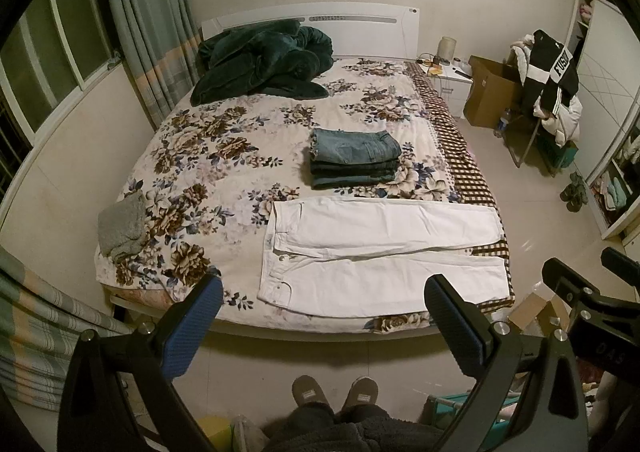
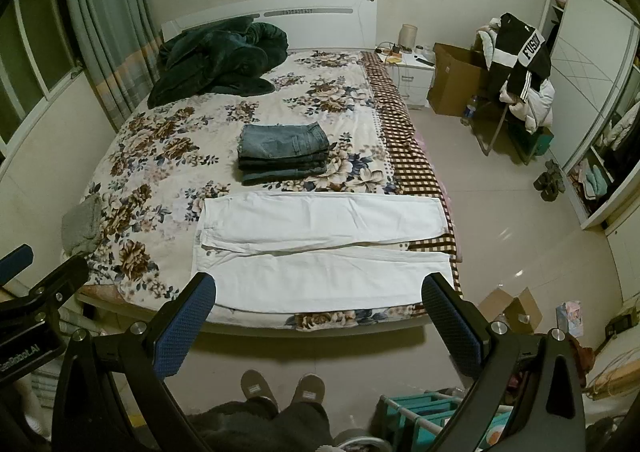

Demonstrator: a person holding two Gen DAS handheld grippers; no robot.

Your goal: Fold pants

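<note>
From the left wrist camera, the left gripper (image 1: 324, 322) hangs above the floor short of the bed's (image 1: 280, 99) near edge, its blue-padded fingers (image 1: 192, 328) spread wide with nothing between them. The white pants (image 1: 380, 252) lie flat along that near edge, waistband toward the left, both legs running to the right corner, the cuffs reaching the checkered border. Just behind them, toward the middle of the bed, sits a stack of folded jeans (image 1: 354, 157). A grey cloth (image 1: 122, 226) is bunched at the left edge, well apart from the pants, and a dark green blanket (image 1: 264, 63) is heaped at the headboard end. The right gripper (image 1: 592, 292) shows at the right side of this view. Two slippers (image 1: 334, 394) stand on the floor below.

From the right wrist camera, the right gripper (image 2: 320, 326) also has its jaws parted wide and empty, held short of the near edge. The white pants (image 2: 320, 248) lie directly ahead between the fingers' lines. A cardboard box (image 2: 458, 79) and a chair piled with clothes (image 2: 520, 71) stand right of the bed.
</note>
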